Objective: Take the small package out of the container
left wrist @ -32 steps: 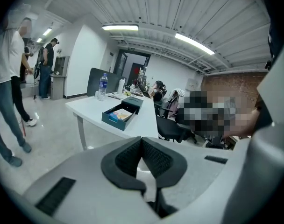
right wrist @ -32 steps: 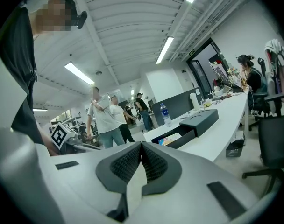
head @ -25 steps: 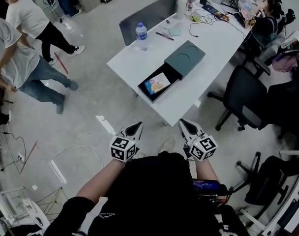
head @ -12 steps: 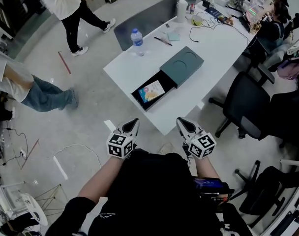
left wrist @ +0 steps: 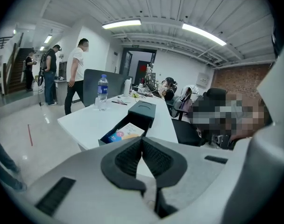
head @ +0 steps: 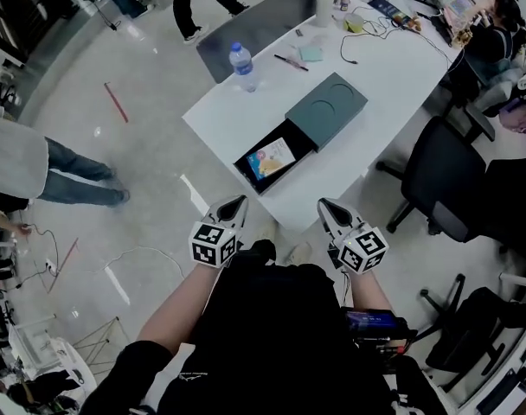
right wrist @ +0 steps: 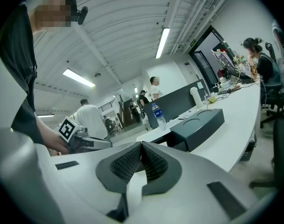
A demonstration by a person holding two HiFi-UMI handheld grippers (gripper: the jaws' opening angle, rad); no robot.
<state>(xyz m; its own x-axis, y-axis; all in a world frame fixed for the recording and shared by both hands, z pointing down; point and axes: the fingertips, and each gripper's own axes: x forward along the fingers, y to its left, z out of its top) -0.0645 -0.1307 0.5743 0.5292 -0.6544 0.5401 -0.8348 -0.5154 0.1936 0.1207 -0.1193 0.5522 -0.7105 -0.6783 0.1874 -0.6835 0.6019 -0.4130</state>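
Note:
A dark green box lies on the white table, its drawer pulled out toward me. A small colourful package lies flat in the open drawer. The left gripper view shows the same box and package ahead. My left gripper and right gripper hang in the air short of the table's near corner, apart from the box. Both are shut with nothing between the jaws, as the left gripper and right gripper show. The box lies to the right in the right gripper view.
A water bottle, a pen and a white jug stand farther back on the table. Black office chairs stand at its right side. A person stands on the floor at left; cables lie there.
Both grippers have come nearer to the table's near corner, still shut. The people at the upper left have walked on, and the view has shifted with my step.

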